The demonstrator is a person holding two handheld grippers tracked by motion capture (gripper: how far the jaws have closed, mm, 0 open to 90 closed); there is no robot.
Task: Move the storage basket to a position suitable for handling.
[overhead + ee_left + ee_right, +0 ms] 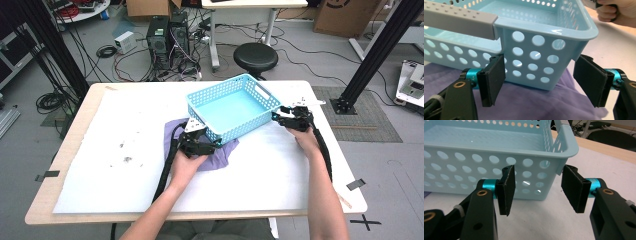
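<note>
White sheeting covers the wooden table [65, 150], which stands on a grey floor strewn with cables, with computer towers [167, 40] and a black stool [255, 57] beyond its far edge. At the near left corner of the light blue perforated basket [232, 107] sits the left gripper [200, 145], its jaws spread wide with the corner between them; in the left gripper view one pad [494, 80] lies against the basket wall while the other stands apart. The person's left hand [187, 165] reaches forward from the bottom, over a purple cloth [217, 159] lying under the basket's near corner. At the basket's right corner the right gripper [282, 116] holds its jaws partly apart around that corner, neither pad pressing. Right of the basket the sheet lies bare to the table's edge; left of the cloth it shows a few dark smudges [127, 159].
</note>
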